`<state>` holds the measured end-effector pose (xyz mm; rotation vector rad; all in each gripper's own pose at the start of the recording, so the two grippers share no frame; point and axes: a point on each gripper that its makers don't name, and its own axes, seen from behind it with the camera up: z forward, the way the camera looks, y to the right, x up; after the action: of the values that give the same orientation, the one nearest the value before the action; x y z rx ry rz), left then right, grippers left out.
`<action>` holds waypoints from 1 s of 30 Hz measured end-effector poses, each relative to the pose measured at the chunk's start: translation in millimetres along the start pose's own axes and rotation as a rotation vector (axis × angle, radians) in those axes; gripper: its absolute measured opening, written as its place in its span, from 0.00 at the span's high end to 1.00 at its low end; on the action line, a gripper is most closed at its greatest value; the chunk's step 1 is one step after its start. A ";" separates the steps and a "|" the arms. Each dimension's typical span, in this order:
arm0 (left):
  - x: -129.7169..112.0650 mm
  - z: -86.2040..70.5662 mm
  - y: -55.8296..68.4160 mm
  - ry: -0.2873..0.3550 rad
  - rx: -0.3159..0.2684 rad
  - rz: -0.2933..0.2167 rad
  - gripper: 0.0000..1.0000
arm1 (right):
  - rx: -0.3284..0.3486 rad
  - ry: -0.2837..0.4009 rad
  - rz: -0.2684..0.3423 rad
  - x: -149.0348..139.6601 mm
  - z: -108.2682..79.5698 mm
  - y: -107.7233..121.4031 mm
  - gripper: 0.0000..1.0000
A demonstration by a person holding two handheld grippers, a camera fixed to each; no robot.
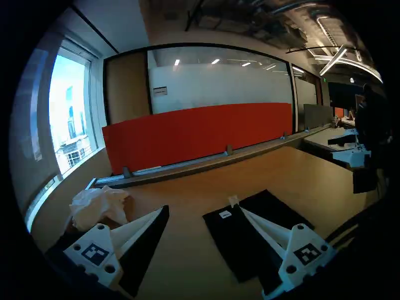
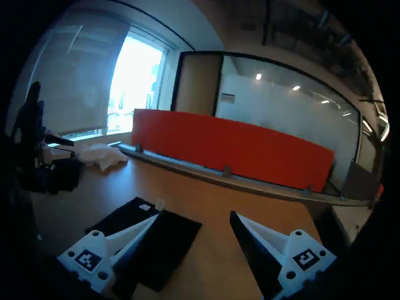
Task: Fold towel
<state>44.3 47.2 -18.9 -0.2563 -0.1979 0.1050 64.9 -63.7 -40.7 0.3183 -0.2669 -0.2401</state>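
A black towel [image 1: 231, 236] with a small white tag lies flat on the wooden desk [image 1: 200, 190]. In the left gripper view my left gripper [image 1: 204, 209] hovers over the desk, open, its right finger above the towel's middle and nothing between the fingers. In the right gripper view the same black towel [image 2: 172, 236] lies under the left finger of my right gripper [image 2: 196, 213], which is open and holds nothing. Each view shows the other gripper farther off: the right gripper [image 1: 350, 148] at the right edge, the left gripper [image 2: 52, 150] at the left edge, held by a dark-sleeved hand.
A crumpled white cloth [image 1: 97, 204] sits at the desk's left end near the window [image 1: 70, 120]; it appears again as the white cloth [image 2: 102, 155]. A red divider panel [image 1: 200, 132] on a metal rail bounds the desk's far side.
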 end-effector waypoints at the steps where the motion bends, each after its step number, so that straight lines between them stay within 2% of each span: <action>1: -1.8 0.1 1.5 -0.009 -0.009 0.004 0.06 | 0.014 -0.014 -0.010 -1.6 -0.5 -2.2 0.00; 6: -11.9 0.0 14.2 -0.055 -0.071 0.028 0.06 | 0.084 -0.077 -0.055 -9.6 -3.1 -13.6 0.00; 12: -23.3 1.1 29.8 -0.097 -0.135 0.055 0.06 | 0.135 -0.126 -0.088 -20.0 -3.3 -23.4 0.00; 20: -49.4 6.3 45.3 -0.155 -0.178 0.074 0.06 | 0.175 -0.171 -0.091 -39.6 2.2 -35.9 0.00; 30: -91.9 13.9 61.9 -0.227 -0.214 0.084 0.06 | 0.205 -0.230 -0.082 -84.5 12.6 -50.5 0.00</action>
<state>-53.1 98.3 -38.6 -0.4666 -0.4250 0.1970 -27.4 -90.7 -64.8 0.5058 -0.5080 -0.3318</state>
